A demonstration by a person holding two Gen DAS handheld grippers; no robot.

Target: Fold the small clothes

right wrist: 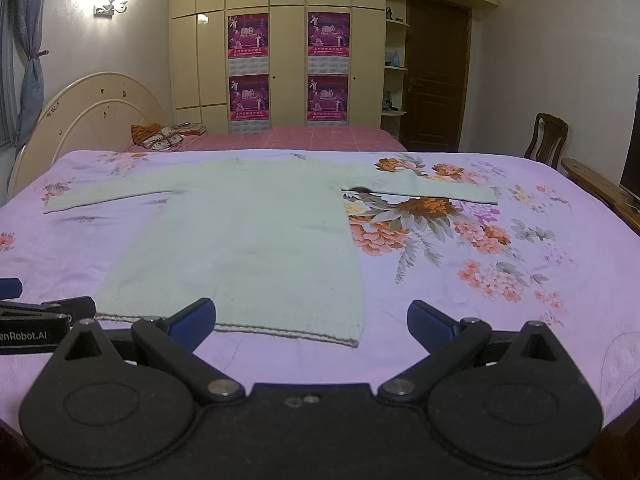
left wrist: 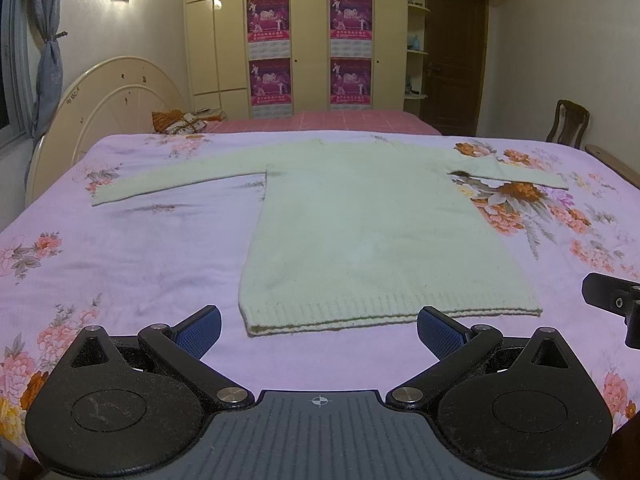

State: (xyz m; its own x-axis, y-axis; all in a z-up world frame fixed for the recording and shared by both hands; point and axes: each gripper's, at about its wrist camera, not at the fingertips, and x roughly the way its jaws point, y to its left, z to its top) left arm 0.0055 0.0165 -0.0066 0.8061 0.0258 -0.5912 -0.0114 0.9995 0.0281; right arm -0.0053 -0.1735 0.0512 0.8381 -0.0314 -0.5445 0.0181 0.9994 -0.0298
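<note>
I held both grippers, left [left wrist: 319, 332] and right [right wrist: 311, 322], spread wide and empty just short of the sweater's [left wrist: 372, 232] hem; it lay flat on the floral bedspread [left wrist: 120, 264]. I judged the loose knit might bunch under one pinch. Beyond the sweater stood a wardrobe [left wrist: 312, 36].

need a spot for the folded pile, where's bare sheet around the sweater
Widest free patch: the floral bedsheet right of the sweater, below its right sleeve. Another lies left of the body, under the left sleeve. The near strip by the hem is crowded: the open left gripper and right gripper hover there.
</note>
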